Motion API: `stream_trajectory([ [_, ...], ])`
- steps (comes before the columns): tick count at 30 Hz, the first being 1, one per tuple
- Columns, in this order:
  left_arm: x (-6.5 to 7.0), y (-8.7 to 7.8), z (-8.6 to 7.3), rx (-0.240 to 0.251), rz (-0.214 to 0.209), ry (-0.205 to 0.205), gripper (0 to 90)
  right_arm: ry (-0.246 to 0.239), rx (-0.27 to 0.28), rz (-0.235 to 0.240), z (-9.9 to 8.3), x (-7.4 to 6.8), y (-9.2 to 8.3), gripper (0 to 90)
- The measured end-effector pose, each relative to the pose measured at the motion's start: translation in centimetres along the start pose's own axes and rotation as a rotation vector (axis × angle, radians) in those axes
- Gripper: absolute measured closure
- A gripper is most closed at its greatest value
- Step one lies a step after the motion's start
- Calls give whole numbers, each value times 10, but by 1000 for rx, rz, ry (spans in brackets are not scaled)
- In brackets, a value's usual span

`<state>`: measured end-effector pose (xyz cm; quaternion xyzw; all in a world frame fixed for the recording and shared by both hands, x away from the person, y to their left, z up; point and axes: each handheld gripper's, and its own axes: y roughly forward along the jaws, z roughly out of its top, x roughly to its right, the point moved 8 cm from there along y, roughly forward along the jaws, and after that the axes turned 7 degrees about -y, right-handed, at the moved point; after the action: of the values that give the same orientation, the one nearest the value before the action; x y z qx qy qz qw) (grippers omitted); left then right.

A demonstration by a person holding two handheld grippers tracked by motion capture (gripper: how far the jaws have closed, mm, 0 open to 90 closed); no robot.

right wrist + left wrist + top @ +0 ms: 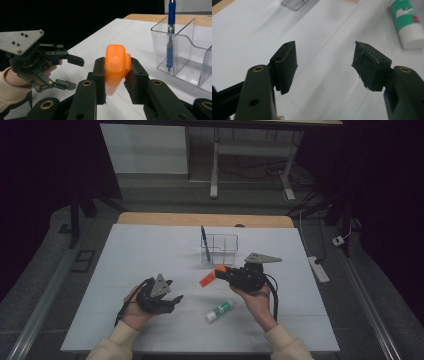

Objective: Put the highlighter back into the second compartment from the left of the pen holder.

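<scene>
Holding orange cutter (pixel 115 65) clamped in right claw (pixel 115 82); we keep it level toward organizer (pixel 183 50) ahead; left claw (pixel 324 65) open, empty.

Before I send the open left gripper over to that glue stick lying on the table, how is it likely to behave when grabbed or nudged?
The glue stick is a round tube lying on its side, so a nudge would probably roll it. Its smooth plastic looks hard and may slip between the pads. It seems small and light, and the left gripper stands wide enough for it.

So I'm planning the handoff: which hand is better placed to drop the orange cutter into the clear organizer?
Right. Its claw is shut on the cutter beside the organizer; the left claw is open, empty and farther away.
</scene>
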<state>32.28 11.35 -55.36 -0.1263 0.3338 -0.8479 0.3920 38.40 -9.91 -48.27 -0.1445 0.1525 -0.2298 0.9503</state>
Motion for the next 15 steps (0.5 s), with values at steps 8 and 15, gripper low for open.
stream_trajectory([
  [8,-12,-16,-26,-11,24,-49,356,-2,19,-19,5,5,-6,708],
  [15,-16,-26,-47,-27,32,-76,349,-10,34,-40,9,9,-11,708],
])
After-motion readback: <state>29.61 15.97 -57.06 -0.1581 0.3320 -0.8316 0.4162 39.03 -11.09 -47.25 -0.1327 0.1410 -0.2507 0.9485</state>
